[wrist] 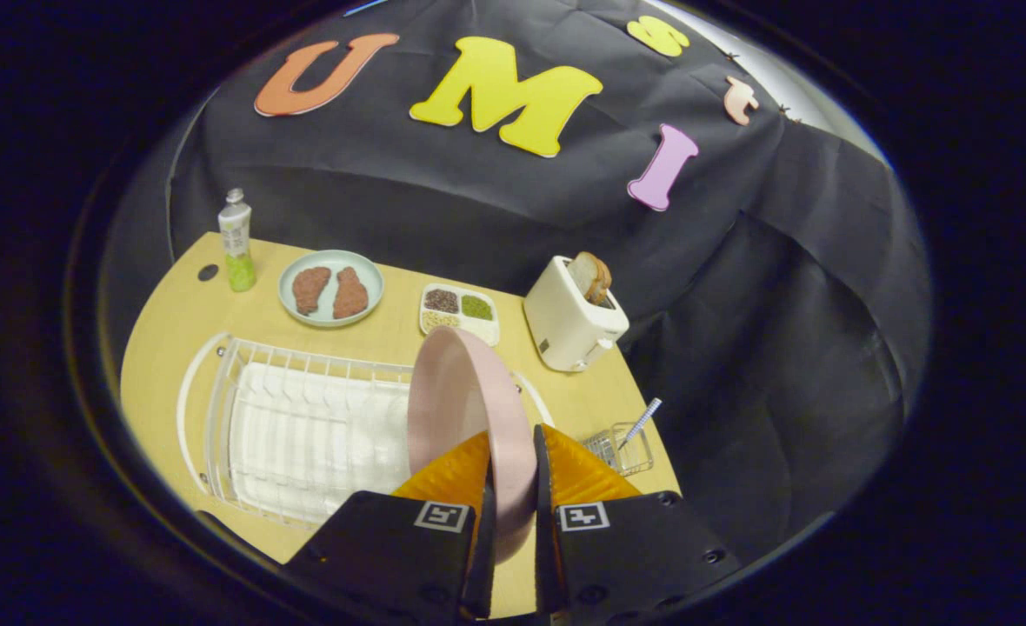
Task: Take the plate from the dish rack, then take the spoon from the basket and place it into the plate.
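Two fingers of the gripper (513, 474) pinch the plate (465, 409) on edge, upright over the rack's (304, 435) right end | spoon (641, 422) in basket (622, 452) at table's (174, 322) right edge | toaster (572, 322) behind.

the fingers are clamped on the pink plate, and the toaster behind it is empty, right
Not quite. The gripper does have its fingers clamped on the pink plate, held on edge above the dish rack. But the toaster is not empty: the gripper view shows bread sticking up out of its slot.
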Available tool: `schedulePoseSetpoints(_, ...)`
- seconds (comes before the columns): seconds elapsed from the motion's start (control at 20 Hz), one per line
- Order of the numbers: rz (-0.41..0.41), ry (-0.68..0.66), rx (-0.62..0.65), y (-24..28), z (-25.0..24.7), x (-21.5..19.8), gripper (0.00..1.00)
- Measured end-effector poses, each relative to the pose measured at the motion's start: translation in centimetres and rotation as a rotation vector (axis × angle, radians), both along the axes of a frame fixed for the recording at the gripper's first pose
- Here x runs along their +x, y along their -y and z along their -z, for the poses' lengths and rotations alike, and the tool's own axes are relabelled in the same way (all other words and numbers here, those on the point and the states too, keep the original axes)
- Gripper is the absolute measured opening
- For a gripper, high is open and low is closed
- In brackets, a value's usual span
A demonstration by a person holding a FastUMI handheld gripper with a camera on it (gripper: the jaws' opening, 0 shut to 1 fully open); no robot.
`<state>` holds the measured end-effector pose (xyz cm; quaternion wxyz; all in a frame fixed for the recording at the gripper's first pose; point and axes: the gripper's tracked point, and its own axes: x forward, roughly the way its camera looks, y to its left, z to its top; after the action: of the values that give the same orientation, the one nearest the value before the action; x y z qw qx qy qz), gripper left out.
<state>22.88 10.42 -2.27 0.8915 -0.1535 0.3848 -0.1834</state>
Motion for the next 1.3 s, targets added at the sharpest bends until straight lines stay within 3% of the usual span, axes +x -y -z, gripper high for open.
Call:
schedulePoseSetpoints(0.35, -0.152, 0.194, 0.211, 0.2, -2.5, -7.8, 0.24)
schedulePoseSetpoints(0.65, -0.256, 0.276, 0.420, 0.4, 2.9, -17.1, 0.24)
schedulePoseSetpoints(0.9, -0.273, 0.208, 0.515, 1.0, 9.9, -20.9, 0.24)
schedulePoseSetpoints(1.1, -0.236, 0.127, 0.531, 2.5, 15.9, -21.2, 0.24)
schedulePoseSetpoints(1.3, -0.232, 0.070, 0.587, 4.3, 18.5, -21.4, 0.24)
